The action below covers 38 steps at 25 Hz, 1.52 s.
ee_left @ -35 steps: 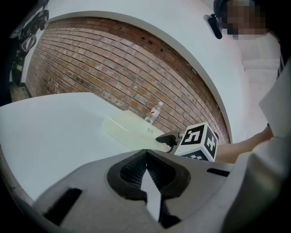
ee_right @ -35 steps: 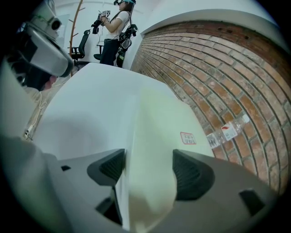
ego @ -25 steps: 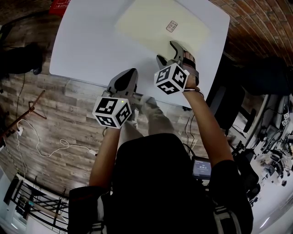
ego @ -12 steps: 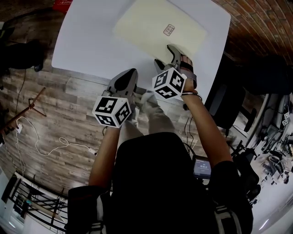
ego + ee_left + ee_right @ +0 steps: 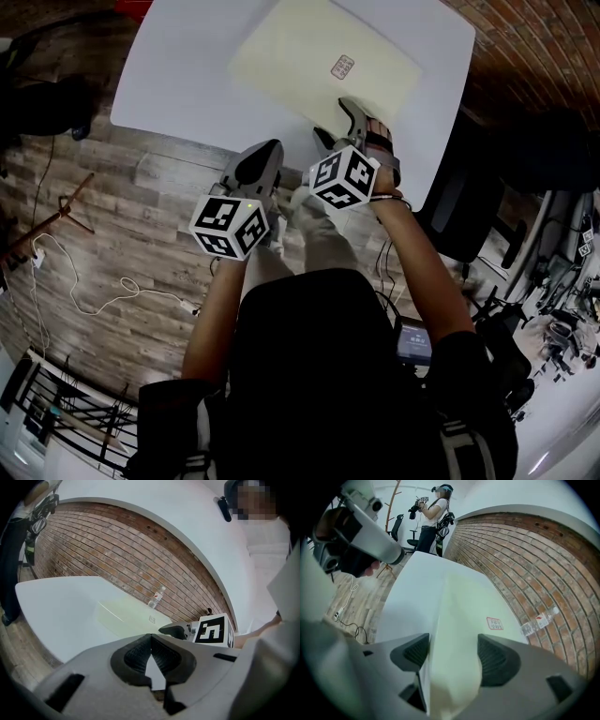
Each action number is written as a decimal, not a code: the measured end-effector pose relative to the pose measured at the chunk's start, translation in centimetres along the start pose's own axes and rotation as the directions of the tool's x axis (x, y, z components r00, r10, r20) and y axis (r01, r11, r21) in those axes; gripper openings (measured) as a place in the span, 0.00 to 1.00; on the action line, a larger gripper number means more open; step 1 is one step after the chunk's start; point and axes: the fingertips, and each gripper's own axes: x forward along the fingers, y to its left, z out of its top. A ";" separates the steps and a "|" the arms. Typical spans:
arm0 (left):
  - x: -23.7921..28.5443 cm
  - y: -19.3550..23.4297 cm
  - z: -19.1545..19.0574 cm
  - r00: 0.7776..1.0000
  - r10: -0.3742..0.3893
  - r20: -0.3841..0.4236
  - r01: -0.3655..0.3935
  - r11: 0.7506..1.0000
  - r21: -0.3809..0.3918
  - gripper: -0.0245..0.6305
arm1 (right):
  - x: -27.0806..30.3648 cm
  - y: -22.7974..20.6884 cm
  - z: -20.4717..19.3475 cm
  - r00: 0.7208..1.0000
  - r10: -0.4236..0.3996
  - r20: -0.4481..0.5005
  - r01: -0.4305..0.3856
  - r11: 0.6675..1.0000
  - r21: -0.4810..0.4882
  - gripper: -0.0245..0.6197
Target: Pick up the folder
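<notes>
Closing the right gripper (image 5: 452,653) is the next step. What is the status? (Operator)

The jaws stand apart and grip nothing yet. The folder (image 5: 323,56) lies on the table (image 5: 187,75), toward its far side, and its near corner sits between the jaws. One pad is just beside the folder's edge and the other stands apart from it. The left gripper (image 5: 150,651) is clenched on nothing. It hangs near the table's near edge, clear of the folder. (Technician)

Which faults are likely? (Operator)

1. Shallow bite. Only a corner lies within the jaws. If they close there, the folder may slip out or swing about the pads as it rises.
2. Partial grasp. The folder is thin and flat. A jaw that rides over the cover instead of under it would probably take the top leaf alone, and the folder would fall open.
3. Push-off. The table looks smooth. A jaw pressed against the edge may slide the folder away rather than seat on it.
4. Sag. Held by one corner, the far end will likely droop and drag. The left gripper cannot support it until it is released. (Technician)
</notes>
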 end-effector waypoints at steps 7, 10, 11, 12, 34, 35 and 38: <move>-1.2 0.1 -0.7 1.000 0.000 0.003 0.000 1.000 -0.009 0.06 | -0.7 1.3 0.2 1.000 0.001 -0.003 -0.001 1.000 -0.012 0.57; -1.4 0.3 -1.0 1.000 0.001 -0.002 -0.001 1.000 -0.011 0.06 | -0.9 2.1 0.3 1.000 0.006 -0.005 -0.006 1.000 -0.015 0.56; -1.5 0.4 -1.1 1.000 0.001 -0.004 -0.001 1.000 -0.011 0.06 | -1.0 2.4 0.4 1.000 0.008 -0.005 -0.008 1.000 -0.017 0.56; -1.7 0.5 -1.2 1.000 0.000 -0.005 0.000 1.000 -0.011 0.06 | -1.2 2.9 0.5 1.000 0.011 -0.004 -0.011 1.000 -0.019 0.56; -4.8 0.7 -3.9 0.998 -0.064 0.017 0.065 0.996 -0.059 0.06 | -3.8 8.3 1.3 0.998 0.056 0.018 -0.055 0.996 -0.077 0.56; -4.8 0.8 -4.1 0.998 -0.068 0.016 0.069 0.995 -0.069 0.06 | -3.9 8.4 1.4 0.998 0.057 0.019 -0.055 0.996 -0.077 0.56; -4.8 1.1 -4.8 0.997 -0.075 0.005 0.075 0.993 -0.095 0.06 | -4.1 8.7 1.6 0.998 0.059 0.023 -0.057 0.995 -0.078 0.55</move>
